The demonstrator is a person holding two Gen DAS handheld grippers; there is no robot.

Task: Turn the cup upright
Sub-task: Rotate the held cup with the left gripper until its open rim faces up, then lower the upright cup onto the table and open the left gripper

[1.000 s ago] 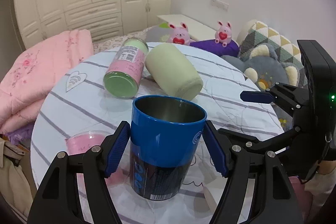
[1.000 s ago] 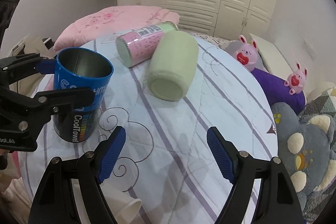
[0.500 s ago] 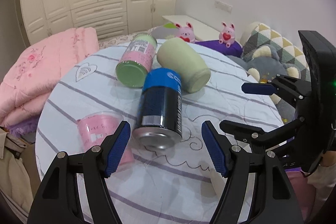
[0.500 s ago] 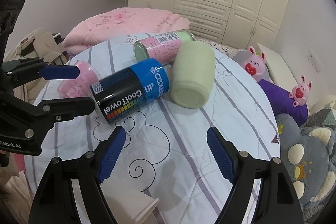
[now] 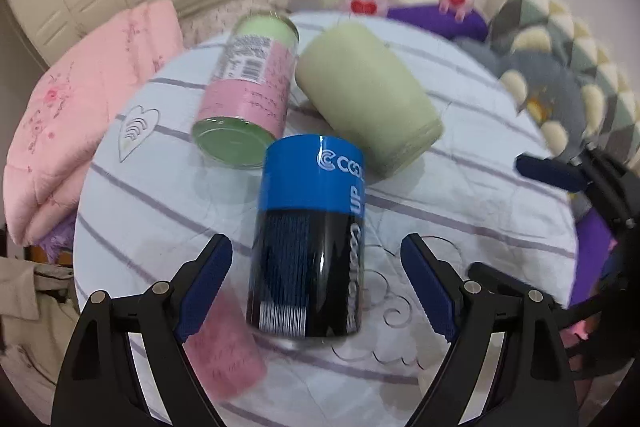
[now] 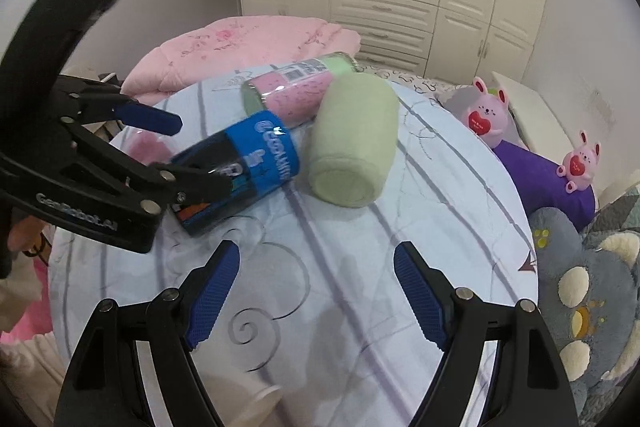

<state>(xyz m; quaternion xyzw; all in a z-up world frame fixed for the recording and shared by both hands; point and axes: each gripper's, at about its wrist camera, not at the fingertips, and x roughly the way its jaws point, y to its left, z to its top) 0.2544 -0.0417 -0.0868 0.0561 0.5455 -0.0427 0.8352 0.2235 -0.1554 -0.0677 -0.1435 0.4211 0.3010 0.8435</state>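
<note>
A blue and black can-shaped cup (image 5: 308,239) lies on its side on the round table, base end toward me; it also shows in the right wrist view (image 6: 240,167). My left gripper (image 5: 316,287) is open, its fingers either side of the cup's near end without touching it. A pale green cup (image 5: 366,99) and a pink and green cup (image 5: 248,95) lie on their sides just behind. A pink cup (image 5: 220,347) lies by my left finger. My right gripper (image 6: 316,295) is open and empty over bare cloth.
The table (image 6: 400,227) has a white cloth with purple stripes. A folded pink quilt (image 5: 80,99) lies at the left. Pink plush toys (image 6: 486,113) and a grey bear cushion (image 6: 580,287) sit at the right. White wardrobes stand behind.
One second ago the blue cup stood upright between my left fingers. It has since tipped onto its side, and my left gripper has opened and moved close over it.
</note>
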